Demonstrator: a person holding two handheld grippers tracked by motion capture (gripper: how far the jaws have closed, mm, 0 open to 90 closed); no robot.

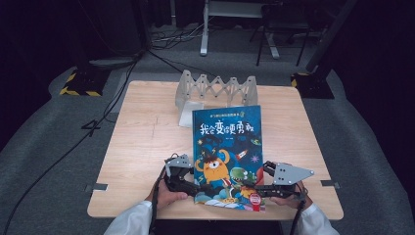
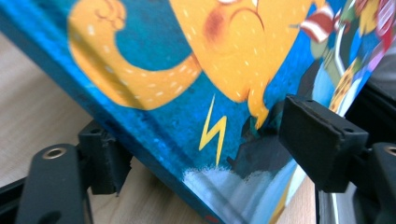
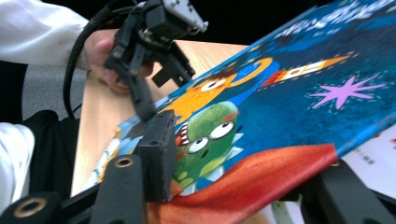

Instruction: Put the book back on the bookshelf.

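The left claw (image 1: 195,188) and right claw (image 1: 250,190) are pinching the picture book (image 1: 228,147) at its lower corners. Its cover is showing yellow Chinese title characters at 12 o'clock. It is standing on the surface (image 1: 142,142).

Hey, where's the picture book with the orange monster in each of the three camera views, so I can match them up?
High view: the picture book lies at the table's centre, between the left gripper and right gripper.
Left gripper view: its blue cover slants between both jaws.
Right gripper view: it fills the right half, corner between the jaws.
Shared landmark: the orange monster on the cover.
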